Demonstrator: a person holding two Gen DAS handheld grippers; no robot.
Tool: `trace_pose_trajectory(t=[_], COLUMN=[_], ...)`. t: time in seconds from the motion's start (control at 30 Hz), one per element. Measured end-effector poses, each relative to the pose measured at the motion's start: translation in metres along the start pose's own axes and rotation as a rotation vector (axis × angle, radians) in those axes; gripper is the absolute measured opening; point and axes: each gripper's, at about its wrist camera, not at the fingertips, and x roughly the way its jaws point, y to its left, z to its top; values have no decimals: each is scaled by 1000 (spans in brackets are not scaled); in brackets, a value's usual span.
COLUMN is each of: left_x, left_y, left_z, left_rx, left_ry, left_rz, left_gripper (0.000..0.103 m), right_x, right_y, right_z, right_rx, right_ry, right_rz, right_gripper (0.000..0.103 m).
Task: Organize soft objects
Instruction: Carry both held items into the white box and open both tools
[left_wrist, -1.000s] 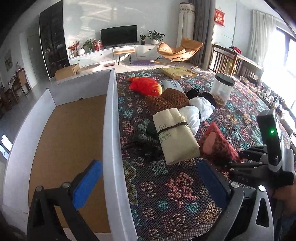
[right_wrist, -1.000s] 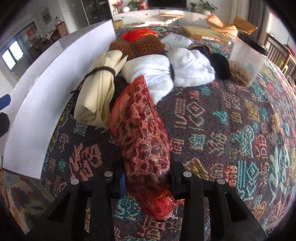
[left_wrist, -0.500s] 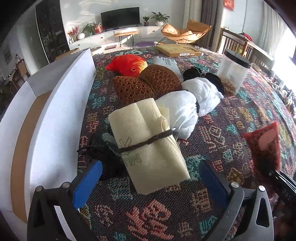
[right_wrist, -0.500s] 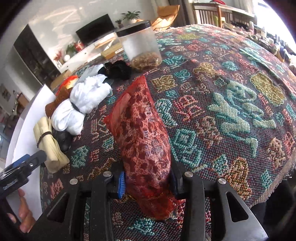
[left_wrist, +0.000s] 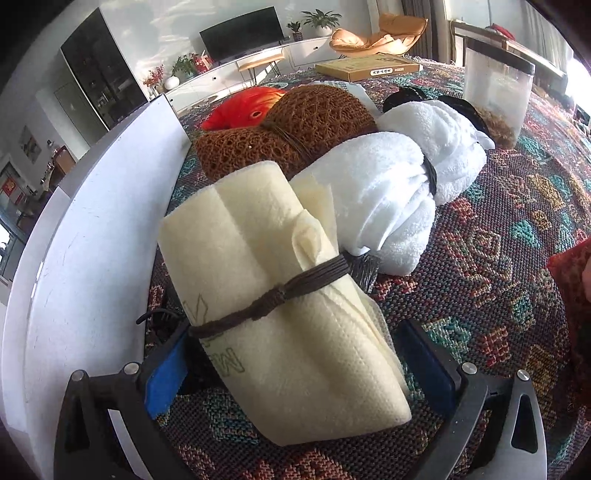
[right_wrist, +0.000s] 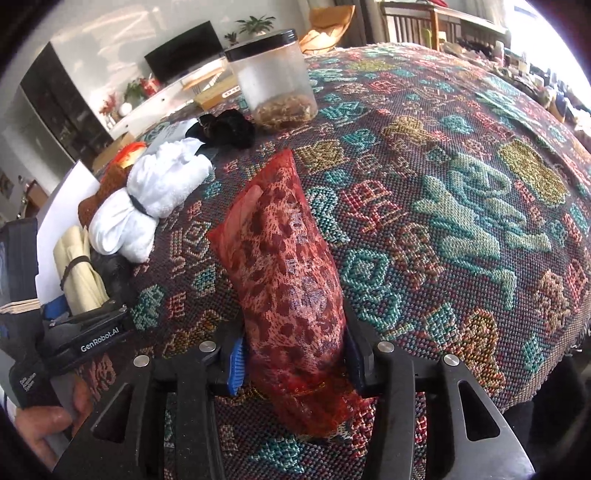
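Half-hidden black bundle (left_wrist: 364, 271) under towels (left_wrist: 391, 192)

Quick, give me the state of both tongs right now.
Left tongs: open, straddling the cream cloth roll, not yet clamped.
Right tongs: shut on the red leopard-print pouch.

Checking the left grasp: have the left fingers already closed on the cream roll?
No. The left gripper is open, its blue pads standing on either side of the cream roll with gaps showing.
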Motion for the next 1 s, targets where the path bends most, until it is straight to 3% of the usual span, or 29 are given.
trace_pose_trajectory(t=[0.87, 0.93, 0.97, 1.0], left_x=[0, -6, -13, -20], left_y=[5, 7, 11, 15], left_z=[-5, -3, -4, -4], left_rx=[28, 47, 41, 26], left_ry=[-43, -34, -66, -90], left_rz=[-26, -42, -70, -101], left_gripper=[103, 93, 70, 65], right_x=[-3, -4, -6, -7], right_y=[0, -1, -1, -1], right_z=[-1, -1, -2, -2], right_rx=[6, 7, 8, 10], right_ry=[-6, -11, -15, -20], right_rz=[6, 8, 9, 11], right_gripper=[51, 51, 51, 51])
